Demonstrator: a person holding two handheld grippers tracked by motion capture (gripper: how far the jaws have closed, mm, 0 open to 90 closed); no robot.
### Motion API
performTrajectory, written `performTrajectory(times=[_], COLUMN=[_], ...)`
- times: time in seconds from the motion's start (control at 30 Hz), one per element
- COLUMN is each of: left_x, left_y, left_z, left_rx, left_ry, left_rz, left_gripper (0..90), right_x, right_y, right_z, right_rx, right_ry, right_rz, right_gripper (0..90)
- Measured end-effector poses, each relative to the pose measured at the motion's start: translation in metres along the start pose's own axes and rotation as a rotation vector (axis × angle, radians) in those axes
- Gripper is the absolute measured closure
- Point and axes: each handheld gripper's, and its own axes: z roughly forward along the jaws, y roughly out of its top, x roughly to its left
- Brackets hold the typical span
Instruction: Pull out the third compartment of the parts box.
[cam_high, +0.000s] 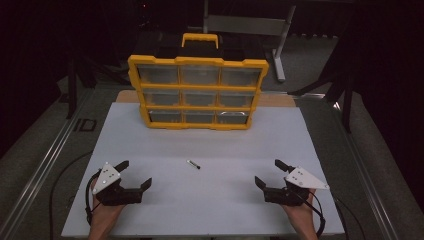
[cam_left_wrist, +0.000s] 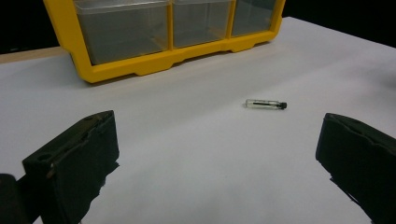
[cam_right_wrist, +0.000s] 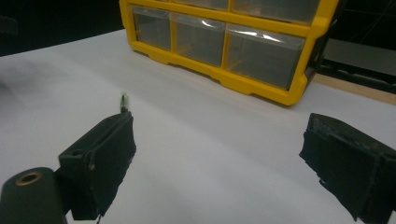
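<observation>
A small clear vial with a black cap (cam_high: 193, 164) lies on its side near the middle of the white board (cam_high: 210, 205), apart from both grippers. It also shows as the vial (cam_left_wrist: 265, 103) in the left gripper view and the vial (cam_right_wrist: 123, 101) in the right gripper view, just past one jaw. My left gripper (cam_high: 134, 174) rests at the board's front left, open and empty; the same left gripper (cam_left_wrist: 219, 158) has wide-spread jaws. My right gripper (cam_high: 270, 172) sits at the front right, open too, shown as the right gripper (cam_right_wrist: 224, 158).
A yellow drawer organiser (cam_high: 197, 91) with clear drawers and a handle stands upright at the board's far edge; organiser (cam_left_wrist: 159, 37), organiser (cam_right_wrist: 229, 42). Dark floor, a rail at the left (cam_high: 40, 170) and a table leg (cam_high: 280, 45) surround the board.
</observation>
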Motion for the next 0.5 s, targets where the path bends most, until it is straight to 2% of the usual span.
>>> performTrajectory(times=[0.5], left_x=[-0.002], left_y=[0.000], left_z=[0.002], left_rx=[0.012], left_ry=[0.000], left_rz=[0.010], left_gripper=[0.2], right_x=[0.011], right_y=[0.018], right_z=[0.024], right_rx=[0.036], right_ry=[-0.010], right_rz=[-0.051], right_gripper=[8.3])
